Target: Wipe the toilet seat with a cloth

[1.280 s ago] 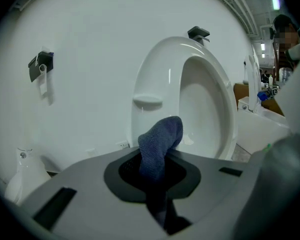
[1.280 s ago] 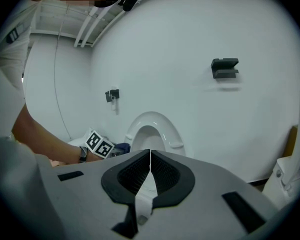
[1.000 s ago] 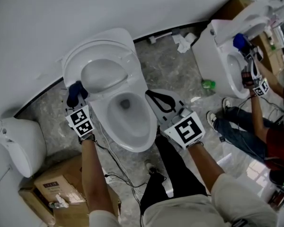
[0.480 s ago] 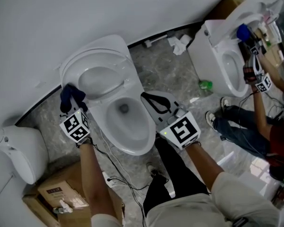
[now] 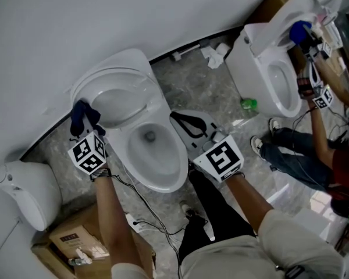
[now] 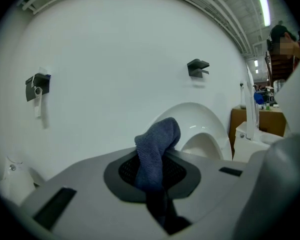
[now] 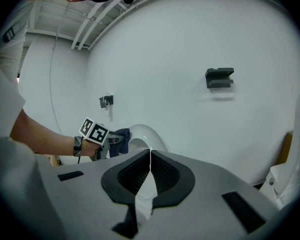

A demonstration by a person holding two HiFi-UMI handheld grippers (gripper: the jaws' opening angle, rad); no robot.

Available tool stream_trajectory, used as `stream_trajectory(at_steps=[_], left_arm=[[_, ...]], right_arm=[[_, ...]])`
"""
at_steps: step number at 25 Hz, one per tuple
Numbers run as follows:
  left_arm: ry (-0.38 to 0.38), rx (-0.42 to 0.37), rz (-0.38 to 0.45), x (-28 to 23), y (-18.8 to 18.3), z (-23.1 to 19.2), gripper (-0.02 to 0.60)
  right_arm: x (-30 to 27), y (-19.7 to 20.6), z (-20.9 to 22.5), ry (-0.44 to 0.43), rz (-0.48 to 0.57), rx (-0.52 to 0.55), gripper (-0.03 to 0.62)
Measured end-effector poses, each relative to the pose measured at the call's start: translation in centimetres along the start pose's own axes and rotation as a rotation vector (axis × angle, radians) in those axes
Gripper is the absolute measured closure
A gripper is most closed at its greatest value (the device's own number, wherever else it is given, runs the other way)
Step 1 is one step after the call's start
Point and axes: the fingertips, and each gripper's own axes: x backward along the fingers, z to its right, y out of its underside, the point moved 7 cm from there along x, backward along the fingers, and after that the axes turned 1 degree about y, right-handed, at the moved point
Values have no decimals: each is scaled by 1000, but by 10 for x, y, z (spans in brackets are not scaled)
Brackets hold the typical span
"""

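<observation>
your right gripper (image 7: 150, 156) at lower centre with jaws pressed together, your left gripper (image 7: 113, 139) at middle left clamping the blue cloth (image 7: 122, 134), white toilet lid (image 7: 146, 133) beside it, dark wall bracket (image 7: 219, 77) at upper right

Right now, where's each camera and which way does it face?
Head view: on the person's head, looking down at the white ceramic toilet; both forearms show.
Left gripper view: rides the left gripper, faces the white wall; jaws clamp a dark blue cloth.
Right gripper view: rides the shut right gripper, faces that wall; left forearm shows.
All see the cloth.
</observation>
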Motion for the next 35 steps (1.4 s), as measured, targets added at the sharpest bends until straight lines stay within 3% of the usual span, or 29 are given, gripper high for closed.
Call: stream_trajectory(at_steps=[6,13,21,30,35], left_arm=[[153,60,41,-6,-26,18,545],[238,115,69,-13,-41,42,545],[415,89,62,-34,-49,110,545],[506,97,3,-53,-22,159,545],[520,90,20,-58,-13,175,545]], right_arm=[[9,1,13,39,2,-29,566],[16,10,23,69,-19,-28,566],[17,16,33,92,-30,-28,566],[22,34,45,98,-73,-38,566],[24,53,52,106,-97,-64,566]])
